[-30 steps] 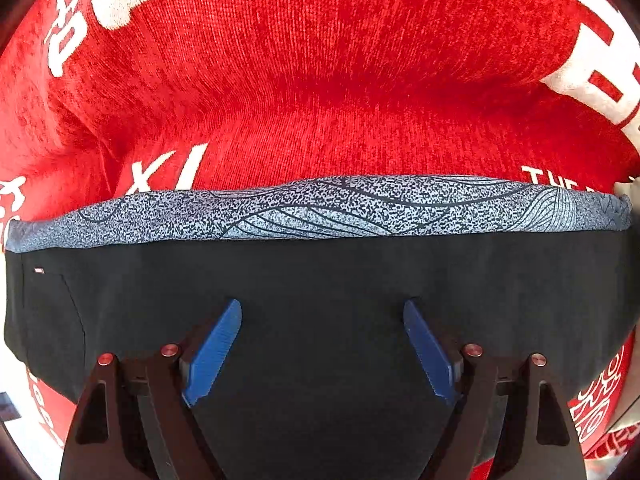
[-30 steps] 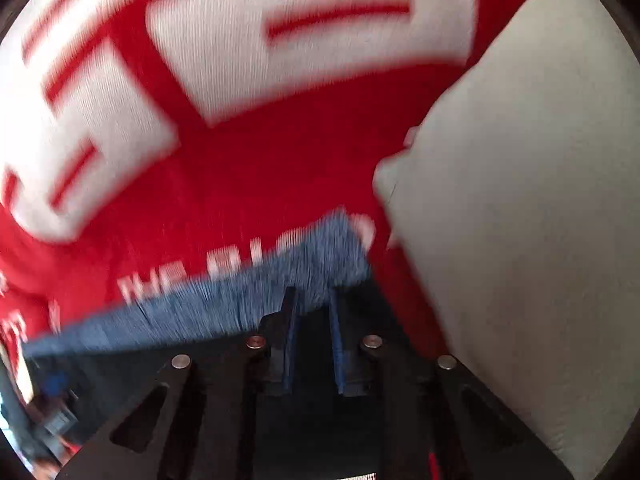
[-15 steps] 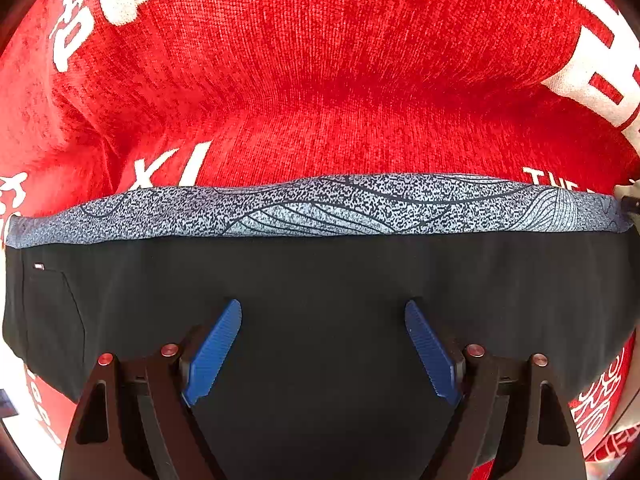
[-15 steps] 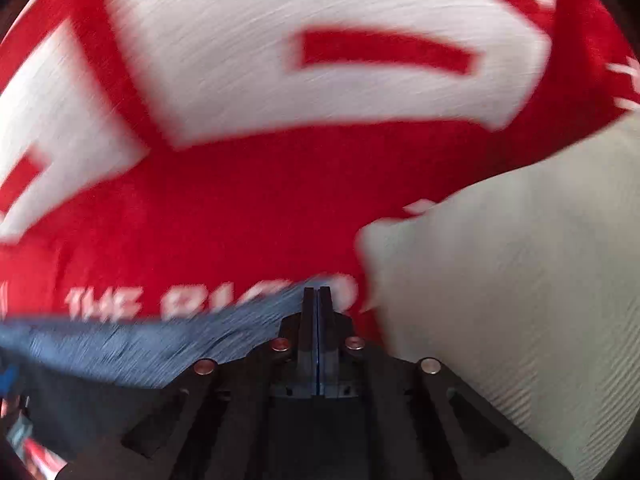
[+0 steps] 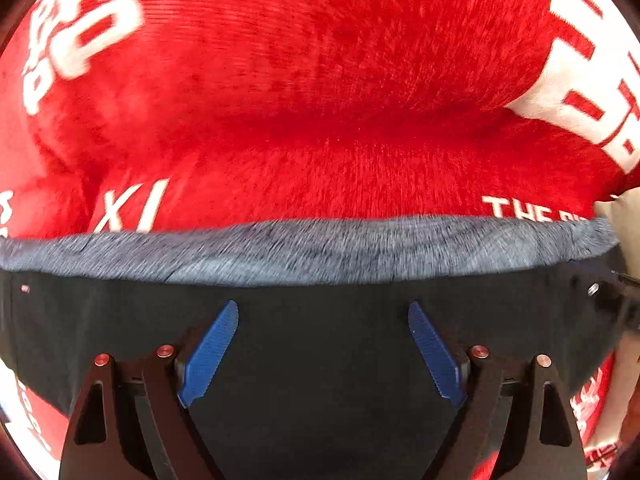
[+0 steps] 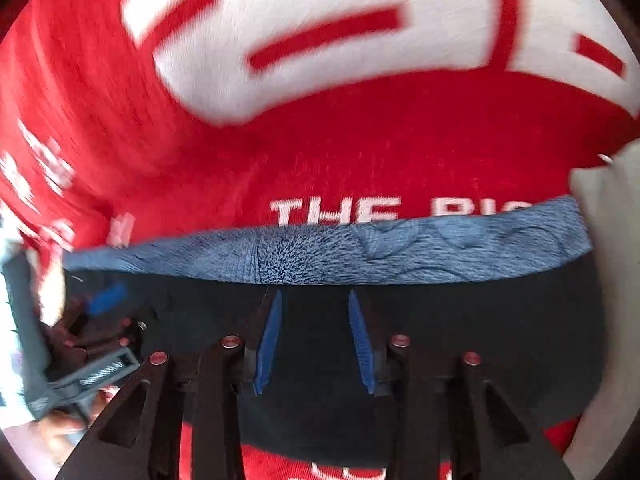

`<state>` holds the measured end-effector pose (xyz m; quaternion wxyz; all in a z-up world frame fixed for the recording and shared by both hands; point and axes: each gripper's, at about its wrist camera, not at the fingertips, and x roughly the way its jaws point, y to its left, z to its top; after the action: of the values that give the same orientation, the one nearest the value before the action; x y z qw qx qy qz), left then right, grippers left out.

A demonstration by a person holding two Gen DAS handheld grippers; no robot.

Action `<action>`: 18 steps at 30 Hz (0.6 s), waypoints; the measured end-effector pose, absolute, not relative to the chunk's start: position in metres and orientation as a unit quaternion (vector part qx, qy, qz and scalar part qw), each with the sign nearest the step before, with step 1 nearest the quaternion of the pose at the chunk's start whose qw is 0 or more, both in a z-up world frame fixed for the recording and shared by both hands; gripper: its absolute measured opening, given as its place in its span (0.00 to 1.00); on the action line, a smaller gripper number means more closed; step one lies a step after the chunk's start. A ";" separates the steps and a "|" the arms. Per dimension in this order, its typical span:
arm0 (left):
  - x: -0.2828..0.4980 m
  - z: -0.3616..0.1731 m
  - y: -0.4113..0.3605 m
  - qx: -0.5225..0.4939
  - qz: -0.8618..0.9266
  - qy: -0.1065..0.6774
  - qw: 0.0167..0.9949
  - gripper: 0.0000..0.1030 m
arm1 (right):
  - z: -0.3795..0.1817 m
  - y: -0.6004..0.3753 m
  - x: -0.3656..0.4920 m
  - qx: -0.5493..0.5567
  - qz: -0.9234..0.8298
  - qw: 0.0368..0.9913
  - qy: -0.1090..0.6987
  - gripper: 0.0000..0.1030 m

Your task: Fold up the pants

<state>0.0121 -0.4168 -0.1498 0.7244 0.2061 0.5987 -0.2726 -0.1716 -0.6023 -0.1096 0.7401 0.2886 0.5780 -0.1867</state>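
We are looking down on a red blanket with large white lettering, which is filling most of both wrist views. The black pants are lying flat on it, their grey patterned waistband stretching straight across just past our tools. A pale cushion, or something like it, is sitting at the right end of the waistband, though blur is leaving its edge unclear. Our left gripper is hovering over the dark cloth with its jaws spread wide and grasping nothing. Our right gripper, which has just been opening, is showing a narrower gap between its blue pads, released, with the pants beneath it.
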 end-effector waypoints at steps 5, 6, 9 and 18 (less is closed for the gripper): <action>0.034 -0.159 -0.428 0.188 -0.262 0.594 0.737 0.89 | -0.128 -0.637 -0.184 0.277 -0.253 0.738 0.561 0.17; 0.037 -0.159 -0.431 0.193 -0.260 0.587 0.742 0.89 | -0.129 -0.650 -0.191 0.293 -0.260 0.734 0.554 0.14; 0.052 -0.159 -0.434 0.210 -0.242 0.582 0.747 0.89 | -0.126 -0.667 -0.205 0.312 -0.275 0.728 0.545 0.13; 0.047 -0.122 -0.377 0.213 -0.237 0.584 0.747 0.89 | -0.087 -0.617 -0.320 0.427 -0.271 0.724 0.468 0.38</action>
<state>0.0465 -0.3769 -0.1217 0.7465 0.2127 0.5841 -0.2373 -0.3200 -0.6169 -0.0868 0.7244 0.4275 0.4679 -0.2711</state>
